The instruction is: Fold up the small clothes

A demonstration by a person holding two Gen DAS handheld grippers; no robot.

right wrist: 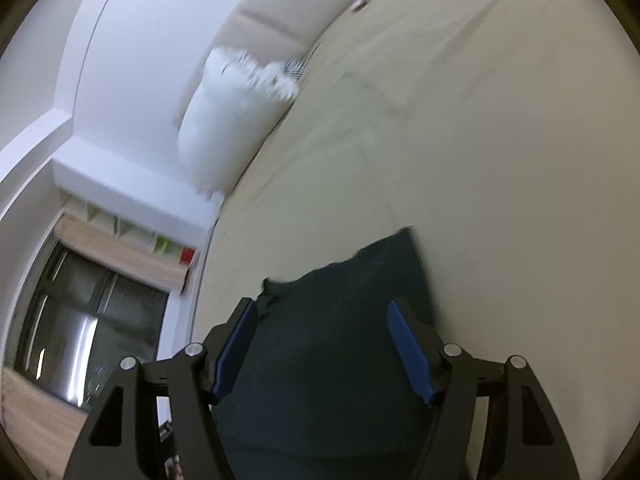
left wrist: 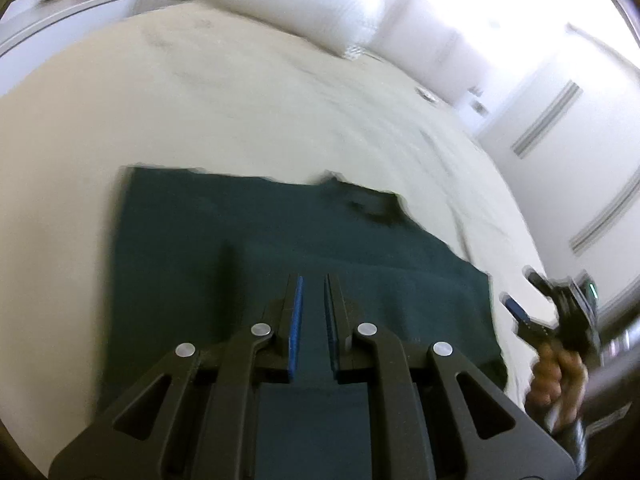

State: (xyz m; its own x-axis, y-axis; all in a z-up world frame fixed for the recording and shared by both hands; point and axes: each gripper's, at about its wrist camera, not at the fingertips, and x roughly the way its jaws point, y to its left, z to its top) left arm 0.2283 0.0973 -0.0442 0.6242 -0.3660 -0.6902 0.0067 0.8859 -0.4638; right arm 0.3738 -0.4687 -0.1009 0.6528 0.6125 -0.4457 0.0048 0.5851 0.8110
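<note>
A dark green garment (left wrist: 248, 248) lies flat on a cream bedsheet (left wrist: 200, 92), its far right edge rumpled near the neckline. My left gripper (left wrist: 314, 284) hovers over the garment's near half, jaws a narrow gap apart with nothing between the blue pads. My right gripper (right wrist: 324, 312) is wide open and empty above the garment (right wrist: 352, 280). It also shows in the left wrist view (left wrist: 516, 312) at the garment's right side, held by a hand.
White pillows (left wrist: 312, 0) lie at the head of the bed, also in the right wrist view (right wrist: 236, 104). White wall and closet doors (left wrist: 568, 120) stand to the right. A window (right wrist: 80, 312) and shelf are beyond the bed's edge.
</note>
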